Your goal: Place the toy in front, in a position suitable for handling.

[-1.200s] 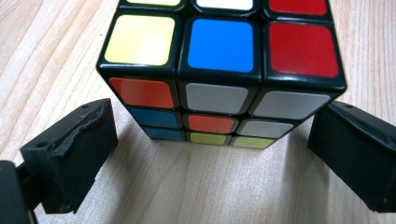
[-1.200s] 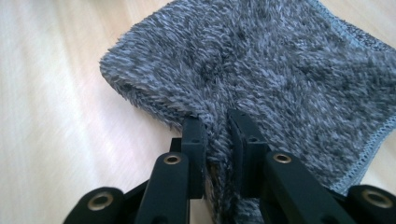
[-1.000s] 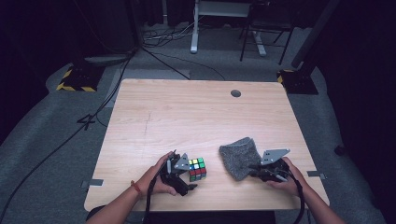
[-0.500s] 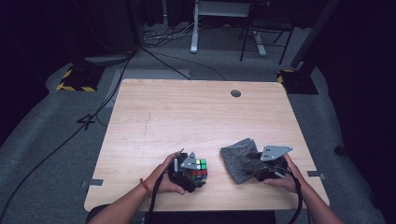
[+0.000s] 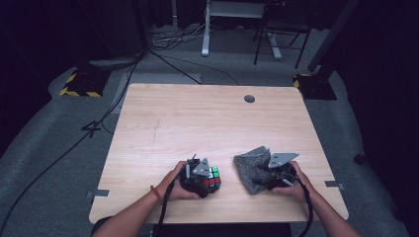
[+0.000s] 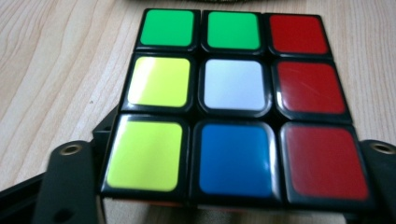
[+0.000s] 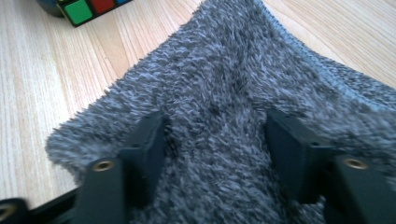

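A Rubik's cube (image 5: 213, 177) sits near the table's front edge, its top face showing green, yellow, white, blue and red squares (image 6: 233, 102). My left gripper (image 5: 206, 180) has just been closing on it. Its black jaws stand against the cube's two sides (image 6: 224, 191), and the left hand wraps the gripper body. To the right lies a rumpled grey fuzzy cloth (image 5: 248, 169). My right gripper (image 5: 261, 176) rests on its right part. Its jaws have been closing but stand well apart, with pile bulging between them (image 7: 215, 135). The cube's corner (image 7: 81, 9) shows beyond the cloth (image 7: 243, 70).
The light wooden table (image 5: 197, 123) has a round cable hole (image 5: 249, 98) at the back. On the grey floor behind it are cables (image 5: 173, 49), white desk legs (image 5: 205, 29) and yellow-black striped feet (image 5: 79, 84).
The left jaws have closed in around the cube, which stays in place. The right gripper has slid a little left onto the cloth, opening wide and then narrowing.
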The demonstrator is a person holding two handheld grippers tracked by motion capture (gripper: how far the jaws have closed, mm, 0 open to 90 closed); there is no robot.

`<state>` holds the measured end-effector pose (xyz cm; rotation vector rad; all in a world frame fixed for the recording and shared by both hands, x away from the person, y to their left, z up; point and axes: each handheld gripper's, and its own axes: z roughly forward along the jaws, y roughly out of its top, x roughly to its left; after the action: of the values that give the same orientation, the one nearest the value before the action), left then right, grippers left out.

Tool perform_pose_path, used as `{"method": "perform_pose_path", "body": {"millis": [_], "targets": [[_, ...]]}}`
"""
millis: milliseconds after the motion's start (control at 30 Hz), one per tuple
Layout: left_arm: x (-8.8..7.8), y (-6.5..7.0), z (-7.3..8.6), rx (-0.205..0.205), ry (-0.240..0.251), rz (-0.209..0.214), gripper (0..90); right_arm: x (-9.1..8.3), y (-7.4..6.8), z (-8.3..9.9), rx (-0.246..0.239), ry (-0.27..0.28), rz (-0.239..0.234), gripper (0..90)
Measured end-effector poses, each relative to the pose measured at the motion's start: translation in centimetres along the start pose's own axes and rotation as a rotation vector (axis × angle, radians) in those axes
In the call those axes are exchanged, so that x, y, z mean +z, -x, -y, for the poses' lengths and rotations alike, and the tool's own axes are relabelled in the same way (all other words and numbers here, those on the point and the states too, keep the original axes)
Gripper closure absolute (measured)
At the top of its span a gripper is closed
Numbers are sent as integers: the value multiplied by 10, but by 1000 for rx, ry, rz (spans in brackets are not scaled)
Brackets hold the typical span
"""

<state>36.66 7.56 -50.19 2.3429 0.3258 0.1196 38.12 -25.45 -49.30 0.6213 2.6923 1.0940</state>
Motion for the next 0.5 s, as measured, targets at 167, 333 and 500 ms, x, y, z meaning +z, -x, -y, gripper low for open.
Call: {"method": "perform_pose_path", "body": {"millis": [167, 333, 500], "targets": [[-3, -6, 2, -1, 2, 11, 326, -4, 0, 3, 9, 5, 2, 639], [-2, -13, 2, 18, 5, 22, 330, -6, -1, 5, 12, 8, 20, 739], [1, -23, -2, 7, 5, 25, 331, -8, 0, 8, 12, 21, 33, 782]]}}
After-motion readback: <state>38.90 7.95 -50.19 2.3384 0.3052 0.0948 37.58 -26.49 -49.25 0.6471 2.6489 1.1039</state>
